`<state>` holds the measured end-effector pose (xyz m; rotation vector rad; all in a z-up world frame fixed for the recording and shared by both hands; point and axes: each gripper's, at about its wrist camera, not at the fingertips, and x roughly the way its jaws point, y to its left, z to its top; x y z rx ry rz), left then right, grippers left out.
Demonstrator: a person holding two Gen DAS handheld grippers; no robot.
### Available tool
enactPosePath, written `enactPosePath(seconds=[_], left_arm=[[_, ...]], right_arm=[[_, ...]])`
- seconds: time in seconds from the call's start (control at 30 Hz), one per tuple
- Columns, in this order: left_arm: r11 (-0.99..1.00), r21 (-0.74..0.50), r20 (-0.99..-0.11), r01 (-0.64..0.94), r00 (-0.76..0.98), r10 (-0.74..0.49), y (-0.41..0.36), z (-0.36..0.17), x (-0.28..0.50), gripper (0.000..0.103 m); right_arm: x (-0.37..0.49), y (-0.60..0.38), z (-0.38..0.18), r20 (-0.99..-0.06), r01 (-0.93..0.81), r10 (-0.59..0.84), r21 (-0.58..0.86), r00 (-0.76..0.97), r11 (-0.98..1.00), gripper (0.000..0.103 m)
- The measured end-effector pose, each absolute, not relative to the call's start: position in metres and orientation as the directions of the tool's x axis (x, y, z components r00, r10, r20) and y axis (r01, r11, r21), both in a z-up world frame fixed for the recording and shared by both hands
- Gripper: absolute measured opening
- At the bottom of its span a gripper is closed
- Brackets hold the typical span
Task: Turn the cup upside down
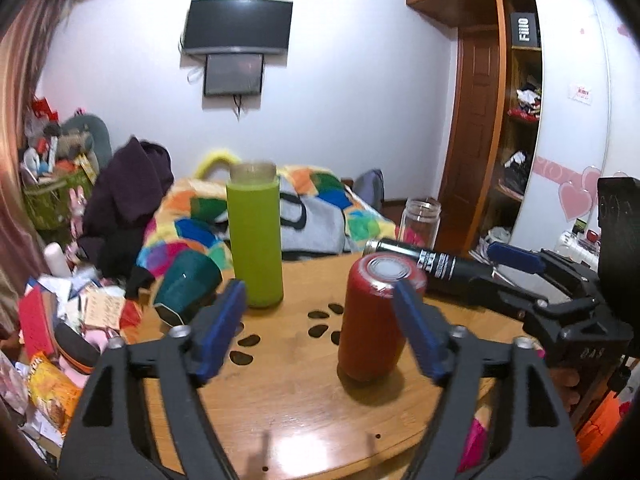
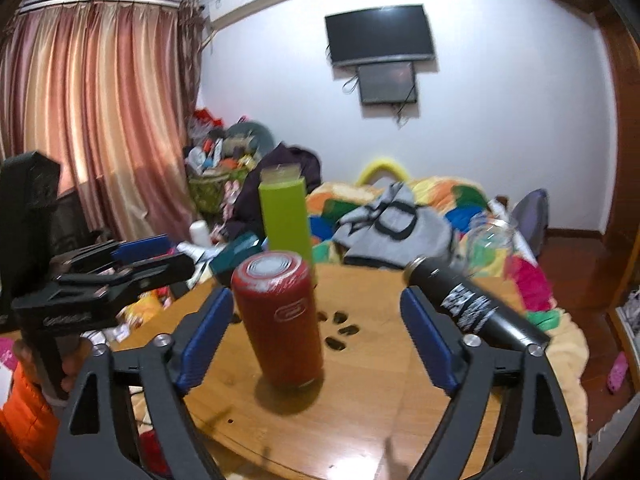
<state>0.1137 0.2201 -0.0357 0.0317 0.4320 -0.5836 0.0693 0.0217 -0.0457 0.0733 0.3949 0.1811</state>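
Note:
A red cylindrical cup (image 1: 376, 316) stands on the round wooden table (image 1: 304, 392) with its flat base up. It also shows in the right wrist view (image 2: 280, 320). My left gripper (image 1: 320, 328) is open and empty, its right finger close beside the red cup. My right gripper (image 2: 320, 340) is open and empty, with the red cup between its fingers and touching neither. The right gripper shows at the right of the left wrist view (image 1: 532, 280). The left gripper shows at the left of the right wrist view (image 2: 120, 268).
A tall green bottle (image 1: 254, 236) stands at the table's far side. A black bottle (image 1: 424, 264) lies on its side at the right. A dark teal cup (image 1: 186, 284) lies tipped at the left edge. A glass jar (image 1: 420, 220) stands behind. A cluttered bed lies beyond.

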Motion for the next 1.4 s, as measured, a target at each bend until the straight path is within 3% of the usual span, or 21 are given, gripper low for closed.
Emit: enactPosePath(seconds=[0.07, 0.17, 0.5, 1.4], left_arm=[[0.849, -0.083, -0.375, 0.522, 0.772, -0.512, 0.220, -0.030, 0.103, 0.100], [0.864, -0.069, -0.343, 0.499, 0.801, -0.490, 0.220, -0.024, 0.092, 0.102], [0.898, -0.059, -0.284, 0.436, 0.855, -0.434, 0.219, -0.021, 0.060, 0.103], [0.917, -0.055, -0.254, 0.394, 0.883, -0.395, 0.224, -0.024, 0.043, 0.103]], right_arm=[[0.060, 0.019, -0.038, -0.352, -0.133, 0.160, 0.100, 0.922, 0.986, 0.092], [0.048, 0.016, -0.029, -0.316, -0.085, 0.109, 0.090, 0.943, 0.992, 0.103], [0.024, 0.011, -0.021, -0.306, -0.013, 0.043, 0.099, 0.951, 0.995, 0.103], [0.001, 0.024, -0.018, -0.267, -0.024, 0.042, 0.071, 0.963, 0.997, 0.103]])
